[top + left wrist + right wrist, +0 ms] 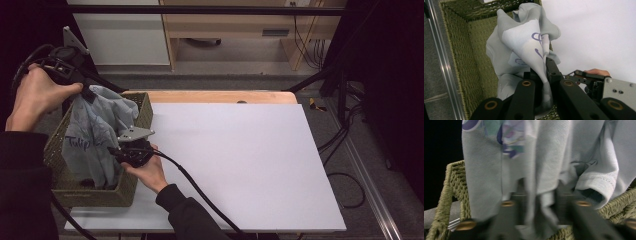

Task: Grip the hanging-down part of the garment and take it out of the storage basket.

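A pale grey-blue T-shirt [92, 135] with a coloured print hangs half out of a woven olive basket [100, 197] at the table's left. My left gripper [90, 92] is raised over the basket's far end and is shut on a bunched fold at the shirt's top. In the left gripper view its jaws pinch the shirt [519, 42] at the left gripper [540, 70]. My right gripper [119, 150] reaches in from the basket's right side. In the blurred right gripper view the shirt [549, 152] has a fold pinched between the right gripper [539, 195] jaws above the basket [451, 185] rim.
A white board [240, 155] covers the table to the right of the basket, with a wooden edge [215, 96] behind it. Cables [345, 140] lie on the floor at the right. A black frame bar [200, 10] runs across the back.
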`<state>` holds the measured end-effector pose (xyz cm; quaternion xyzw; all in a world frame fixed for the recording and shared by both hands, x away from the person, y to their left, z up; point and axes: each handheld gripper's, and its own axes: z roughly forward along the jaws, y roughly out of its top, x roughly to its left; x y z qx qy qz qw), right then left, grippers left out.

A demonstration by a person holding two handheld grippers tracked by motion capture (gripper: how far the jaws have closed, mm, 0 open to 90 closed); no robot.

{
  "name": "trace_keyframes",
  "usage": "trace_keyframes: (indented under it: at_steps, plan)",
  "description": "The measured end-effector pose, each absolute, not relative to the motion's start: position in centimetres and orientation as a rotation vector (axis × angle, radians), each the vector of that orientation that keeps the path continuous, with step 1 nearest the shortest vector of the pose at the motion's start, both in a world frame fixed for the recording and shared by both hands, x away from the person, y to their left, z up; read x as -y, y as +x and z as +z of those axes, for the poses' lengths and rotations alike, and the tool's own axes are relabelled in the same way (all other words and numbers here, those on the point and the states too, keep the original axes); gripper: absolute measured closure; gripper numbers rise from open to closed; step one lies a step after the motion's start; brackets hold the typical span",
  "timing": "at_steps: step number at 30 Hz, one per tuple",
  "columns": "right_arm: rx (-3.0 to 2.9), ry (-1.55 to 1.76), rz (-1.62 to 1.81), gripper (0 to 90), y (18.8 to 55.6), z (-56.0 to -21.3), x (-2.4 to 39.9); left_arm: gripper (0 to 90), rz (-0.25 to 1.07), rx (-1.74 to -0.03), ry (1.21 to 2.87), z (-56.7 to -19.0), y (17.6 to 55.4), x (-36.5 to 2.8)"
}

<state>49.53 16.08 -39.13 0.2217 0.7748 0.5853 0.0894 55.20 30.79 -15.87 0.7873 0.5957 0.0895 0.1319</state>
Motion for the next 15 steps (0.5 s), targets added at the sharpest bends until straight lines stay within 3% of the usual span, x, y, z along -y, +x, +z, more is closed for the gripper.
trace_keyframes:
  at_steps: [2, 15]
  plan:
    - [-2.311, 0.648, 1.743, 83.4, 49.6, -38.8, -15.5, 86.0, 0.263, -1.727, 2.28, -15.8, 55.2, -30.8]
    - [-2.262, 0.617, 1.791, 85.1, 49.2, -36.3, -10.7, 86.0, 0.262, -1.716, 2.255, -15.6, 54.9, -31.4]
